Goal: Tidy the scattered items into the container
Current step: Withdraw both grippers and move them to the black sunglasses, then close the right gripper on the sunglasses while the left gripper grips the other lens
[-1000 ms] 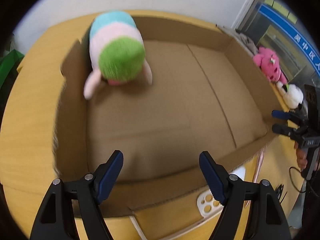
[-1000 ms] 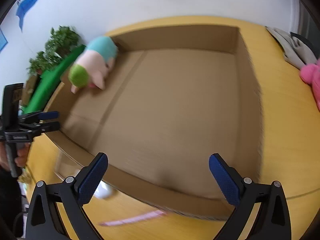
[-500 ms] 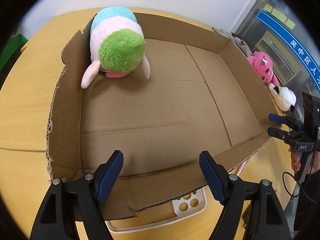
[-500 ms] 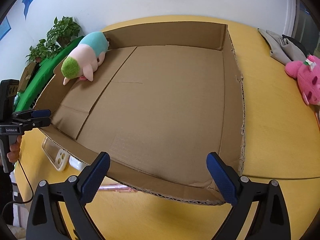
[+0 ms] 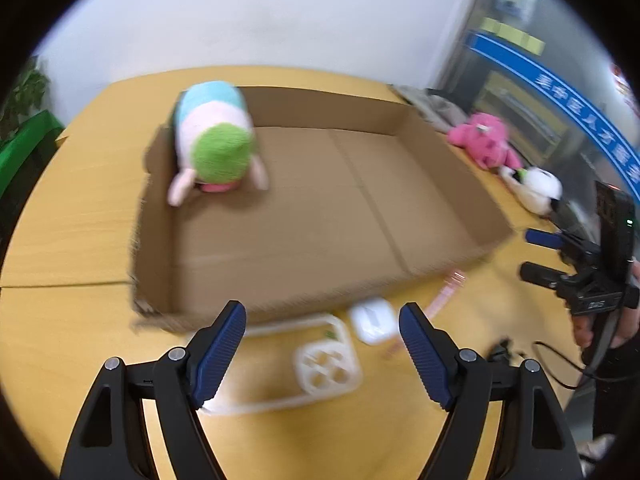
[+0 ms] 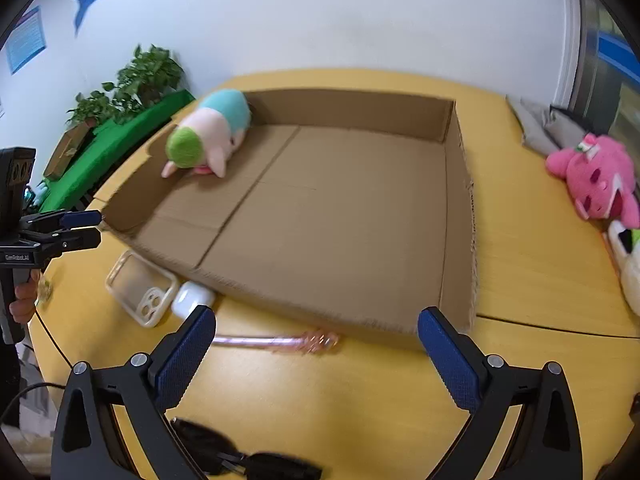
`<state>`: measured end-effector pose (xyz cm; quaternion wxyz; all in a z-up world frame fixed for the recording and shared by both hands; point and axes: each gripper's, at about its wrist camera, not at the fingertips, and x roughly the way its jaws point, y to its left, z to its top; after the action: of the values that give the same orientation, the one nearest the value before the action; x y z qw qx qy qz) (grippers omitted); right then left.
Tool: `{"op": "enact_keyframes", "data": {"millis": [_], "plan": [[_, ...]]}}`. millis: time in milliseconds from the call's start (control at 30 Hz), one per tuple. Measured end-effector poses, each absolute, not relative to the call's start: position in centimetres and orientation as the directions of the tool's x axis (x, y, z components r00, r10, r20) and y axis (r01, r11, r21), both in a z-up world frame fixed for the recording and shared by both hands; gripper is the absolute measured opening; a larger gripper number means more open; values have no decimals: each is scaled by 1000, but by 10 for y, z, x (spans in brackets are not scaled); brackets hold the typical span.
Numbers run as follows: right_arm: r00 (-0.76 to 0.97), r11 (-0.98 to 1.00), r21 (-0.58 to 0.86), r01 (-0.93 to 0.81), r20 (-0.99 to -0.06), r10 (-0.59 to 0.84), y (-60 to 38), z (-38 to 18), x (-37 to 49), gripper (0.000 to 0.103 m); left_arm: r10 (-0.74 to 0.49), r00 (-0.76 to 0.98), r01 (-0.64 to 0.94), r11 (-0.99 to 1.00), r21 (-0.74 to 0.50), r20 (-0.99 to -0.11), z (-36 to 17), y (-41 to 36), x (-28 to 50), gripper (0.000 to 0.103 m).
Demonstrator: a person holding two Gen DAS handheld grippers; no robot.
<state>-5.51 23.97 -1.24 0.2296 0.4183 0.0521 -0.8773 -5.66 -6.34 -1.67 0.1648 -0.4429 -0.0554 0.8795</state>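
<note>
A shallow cardboard box [image 5: 404,128] [image 6: 450,120] lies on the yellow table. A green, pink and blue plush [image 5: 218,140] [image 6: 208,134] rests in its far left corner. In front of the box's near wall lie a clear phone case [image 5: 328,364] [image 6: 142,288], a white earbud case [image 5: 374,320] [image 6: 192,298] and a pink pen [image 5: 444,296] [image 6: 276,340]. My left gripper [image 5: 322,354] [image 6: 94,228] hovers open above the phone case with nothing between its pads. My right gripper [image 6: 316,356] [image 5: 540,256] is open and holds nothing, above the table near the pen.
A pink plush [image 5: 484,144] [image 6: 596,176] and a white plush [image 5: 536,188] [image 6: 628,256] lie on the table right of the box. Grey cloth [image 6: 540,124] sits behind them. A black cable item [image 6: 240,456] lies near the front edge. Plants [image 6: 140,76] stand at the left.
Both grippers have drawn back and up from over the box to the table in front of it. The phone case, earbud case and pen have come into full view. The plush stays put.
</note>
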Motion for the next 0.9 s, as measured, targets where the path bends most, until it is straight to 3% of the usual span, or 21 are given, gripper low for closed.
{"op": "enact_keyframes", "data": {"millis": [133,367,633,900], "plan": [[-528,-858,84,506,-757,-385,243,-26,-26,103,430,-492,-323,-898,-299,-757,-30,-27,-33,79],[-392,-829,110,548,-842,-371,259,-82,5,103,514,-322,-402,-835,-376,-795,-75,29,-12,79],[-393,-820,114,561,-836,-384,246,-95,16,102,527,-230,-393,-819,-418,-818,-103,52,-15,78],[-348,-807,138,574,-851,-393,229,-110,17,94,497,-226,-402,-831,-384,-838,-109,59,-13,65]]}}
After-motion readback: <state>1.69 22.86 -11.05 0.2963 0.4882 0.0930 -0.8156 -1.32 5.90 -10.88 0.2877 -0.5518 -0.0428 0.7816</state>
